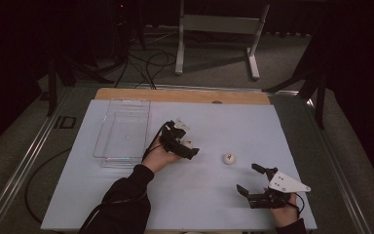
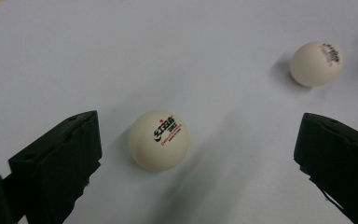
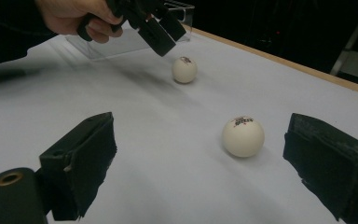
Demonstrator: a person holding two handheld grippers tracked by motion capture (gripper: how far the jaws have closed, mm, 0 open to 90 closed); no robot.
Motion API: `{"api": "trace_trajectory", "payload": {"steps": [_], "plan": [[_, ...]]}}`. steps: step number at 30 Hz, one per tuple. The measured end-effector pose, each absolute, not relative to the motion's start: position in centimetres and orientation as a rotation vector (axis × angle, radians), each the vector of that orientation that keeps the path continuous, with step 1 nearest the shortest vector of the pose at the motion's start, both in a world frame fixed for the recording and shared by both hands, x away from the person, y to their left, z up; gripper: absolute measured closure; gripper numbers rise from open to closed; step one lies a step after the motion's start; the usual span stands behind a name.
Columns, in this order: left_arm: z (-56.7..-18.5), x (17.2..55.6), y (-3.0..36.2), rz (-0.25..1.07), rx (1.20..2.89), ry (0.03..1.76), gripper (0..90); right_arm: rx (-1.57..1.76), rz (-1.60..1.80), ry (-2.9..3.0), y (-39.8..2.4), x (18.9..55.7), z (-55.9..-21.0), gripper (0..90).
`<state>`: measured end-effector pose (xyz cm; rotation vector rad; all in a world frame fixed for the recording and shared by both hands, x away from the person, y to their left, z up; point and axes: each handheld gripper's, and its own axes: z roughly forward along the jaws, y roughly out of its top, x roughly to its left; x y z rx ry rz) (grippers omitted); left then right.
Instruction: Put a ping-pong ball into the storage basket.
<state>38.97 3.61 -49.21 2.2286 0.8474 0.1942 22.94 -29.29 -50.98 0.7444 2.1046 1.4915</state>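
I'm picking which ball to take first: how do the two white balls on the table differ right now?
The near-left ball lies between the left gripper's open jaws; the other ball lies out in the open, ahead of the right gripper. The first sits closer to the clear tray; the second is nearer mid-table. Both are white, printed, resting ungripped on the table.

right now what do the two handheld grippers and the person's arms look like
Both are black two-jaw tools with thick, blocky black jaws. The right gripper carries a grey three-cornered plate on top with small dark dots. The left gripper trails a black cable along the forearm. The left arm wears a dark long sleeve.
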Motion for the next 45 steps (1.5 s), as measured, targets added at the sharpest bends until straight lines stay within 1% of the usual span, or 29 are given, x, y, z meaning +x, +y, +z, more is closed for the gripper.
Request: {"api": "trace_trajectory", "payload": {"steps": [10,17,20,29,33,36,40,42,44,45], "plan": [[-50.4,39.6,3.4,0.191,2.261,0.891,7.9,0.745,1.495,2.106,-29.3,22.9,-51.0,9.1],[-51.0,39.8,3.3,0.185,2.282,0.914,15.4,0.744,1.496,2.109,-29.3,22.9,-51.0,9.1],[-51.1,40.0,3.2,0.182,2.292,0.923,16.5,0.744,1.497,2.110,-29.3,23.0,-51.0,9.1],[-51.4,40.4,2.8,0.190,2.312,0.933,26.4,0.748,1.491,2.117,-29.2,23.0,-51.1,9.1],[-51.6,40.5,2.8,0.197,2.312,0.952,31.8,0.745,1.491,2.116,-29.2,23.0,-51.1,9.1],[-51.6,40.7,2.8,0.200,2.311,0.957,37.9,0.749,1.489,2.116,-29.2,23.0,-51.1,9.1],[-51.5,40.9,2.8,0.205,2.314,0.963,41.9,0.748,1.487,2.118,-29.2,23.0,-51.1,9.1],[-51.5,40.9,2.7,0.206,2.318,0.962,45.7,0.748,1.488,2.119,-29.2,23.0,-51.1,9.1],[-51.5,40.9,2.7,0.193,2.316,0.967,46.7,0.747,1.489,2.121,-29.2,23.0,-51.1,9.1],[-51.5,40.9,2.6,0.198,2.321,0.966,49.3,0.746,1.486,2.121,-29.2,23.0,-51.1,9.1]]}}
